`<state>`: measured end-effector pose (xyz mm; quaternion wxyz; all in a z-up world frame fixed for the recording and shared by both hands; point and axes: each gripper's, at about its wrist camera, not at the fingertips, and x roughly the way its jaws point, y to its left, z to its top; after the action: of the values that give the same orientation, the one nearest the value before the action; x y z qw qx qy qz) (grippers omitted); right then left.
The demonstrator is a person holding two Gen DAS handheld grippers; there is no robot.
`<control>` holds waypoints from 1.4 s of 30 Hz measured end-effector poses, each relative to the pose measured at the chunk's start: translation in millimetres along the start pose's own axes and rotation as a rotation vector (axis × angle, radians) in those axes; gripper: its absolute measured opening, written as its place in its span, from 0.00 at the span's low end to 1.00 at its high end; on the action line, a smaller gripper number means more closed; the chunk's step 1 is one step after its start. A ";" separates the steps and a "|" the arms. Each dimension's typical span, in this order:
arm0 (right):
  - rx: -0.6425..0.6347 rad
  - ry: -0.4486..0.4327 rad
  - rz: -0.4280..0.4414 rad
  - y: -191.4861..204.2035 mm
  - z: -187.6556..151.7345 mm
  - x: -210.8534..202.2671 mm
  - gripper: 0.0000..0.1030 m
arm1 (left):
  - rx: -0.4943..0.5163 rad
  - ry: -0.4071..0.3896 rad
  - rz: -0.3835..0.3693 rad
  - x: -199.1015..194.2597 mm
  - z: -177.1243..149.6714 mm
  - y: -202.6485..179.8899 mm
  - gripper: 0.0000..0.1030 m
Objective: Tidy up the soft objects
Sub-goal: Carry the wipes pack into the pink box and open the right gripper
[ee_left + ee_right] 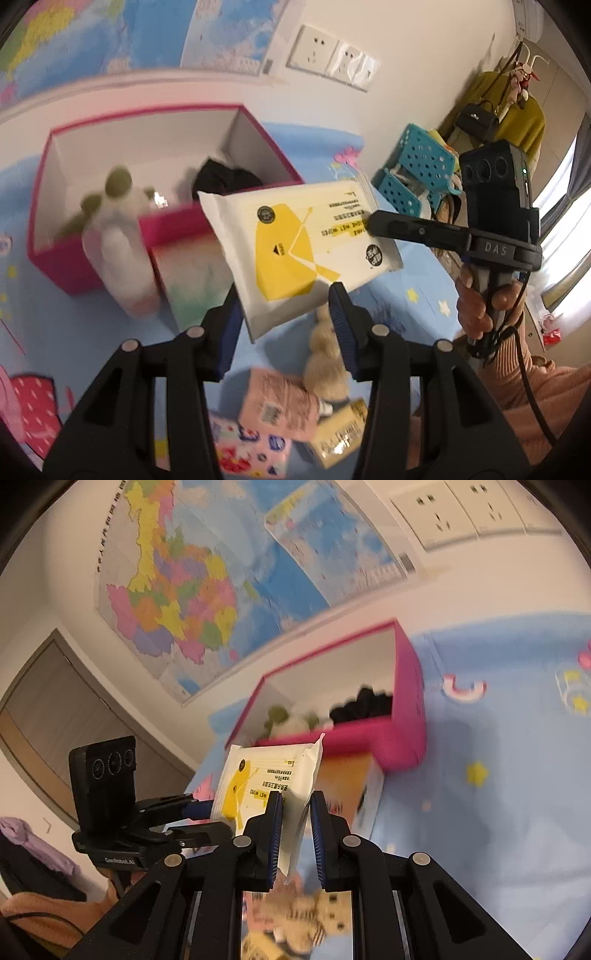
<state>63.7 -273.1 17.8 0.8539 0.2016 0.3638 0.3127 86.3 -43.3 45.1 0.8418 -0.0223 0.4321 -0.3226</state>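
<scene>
A white-and-yellow wet wipes pack hangs in the air above the blue bedsheet, held at both ends. My left gripper is shut on its near edge, the blue pads pressing both sides. My right gripper is shut on the thin sealed end of the pack; in the left wrist view its black finger lies across the pack's right end. Behind it stands an open pink box holding black fabric and a green-and-white plush.
Below the pack lie a beige plush, a pink tissue packet, a yellow packet and a patterned packet. A carton leans by the pink box. Teal baskets stand at the right. A person's hand holds the right gripper.
</scene>
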 end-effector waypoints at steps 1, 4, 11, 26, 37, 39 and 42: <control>-0.004 -0.007 0.003 -0.4 4.7 -0.1 0.14 | -0.001 -0.006 0.007 -0.4 5.5 0.3 0.47; -0.025 -0.028 -0.008 1.0 20.8 2.2 0.14 | 0.000 -0.023 0.019 -0.9 21.8 3.7 0.47; -0.047 -0.049 -0.028 -2.5 49.8 15.8 0.14 | -0.030 -0.019 0.042 10.6 49.8 21.0 0.47; -0.039 -0.021 -0.053 -17.1 81.5 54.5 0.14 | -0.106 0.039 0.071 44.7 71.1 52.8 0.47; -0.013 0.015 -0.086 -31.8 86.1 74.1 0.14 | -0.127 0.089 0.099 64.6 80.0 64.3 0.47; -0.002 0.022 -0.089 -35.3 86.3 77.1 0.14 | -0.134 0.098 0.101 69.3 81.0 66.7 0.47; 0.000 0.027 -0.102 -37.3 86.3 80.3 0.14 | -0.134 0.108 0.110 74.1 81.7 68.0 0.47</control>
<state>186.0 -255.5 13.1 0.8637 0.1787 0.3853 0.2713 213.5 -50.9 21.8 0.8303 -0.0372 0.4981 -0.2471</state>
